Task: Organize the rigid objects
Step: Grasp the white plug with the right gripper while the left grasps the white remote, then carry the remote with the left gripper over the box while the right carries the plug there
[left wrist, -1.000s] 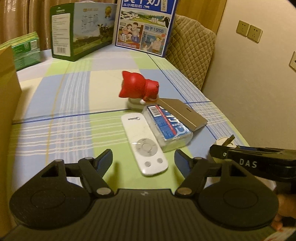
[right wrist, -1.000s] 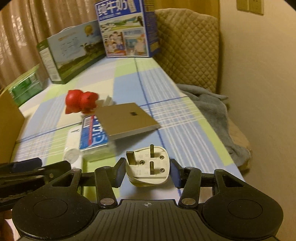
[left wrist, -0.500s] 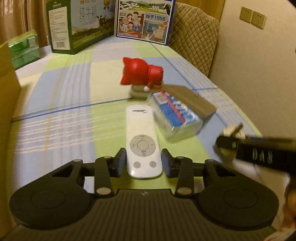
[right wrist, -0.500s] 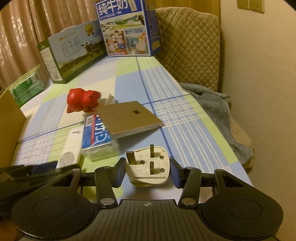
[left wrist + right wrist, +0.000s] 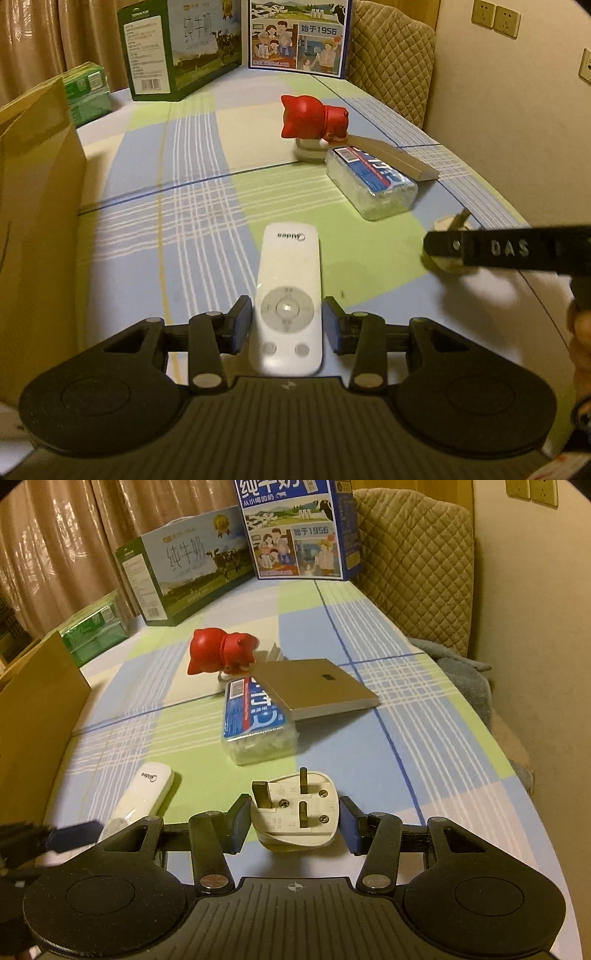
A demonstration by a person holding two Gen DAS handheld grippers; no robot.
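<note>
Two grips, both close in: the left gripper [image 5: 287,328] pinches the white remote [image 5: 287,299] at its button end, and the right gripper [image 5: 293,821] brackets the plug [image 5: 295,808], pads beside its sides (contact I cannot confirm). Risk, I'd say: the long remote could pivot or slip from an end-only pinch, and the plug's rounded body may squirt out. Farther off sit the wrapped blue pack [image 5: 371,182] and red cat figurine [image 5: 314,120]. Compared with a second ago, the remote has come away from that pack.

Glossy white plastic remote [image 5: 287,295]; glossy red cat figurine [image 5: 313,119]; checked cloth tablecloth [image 5: 177,206].
</note>
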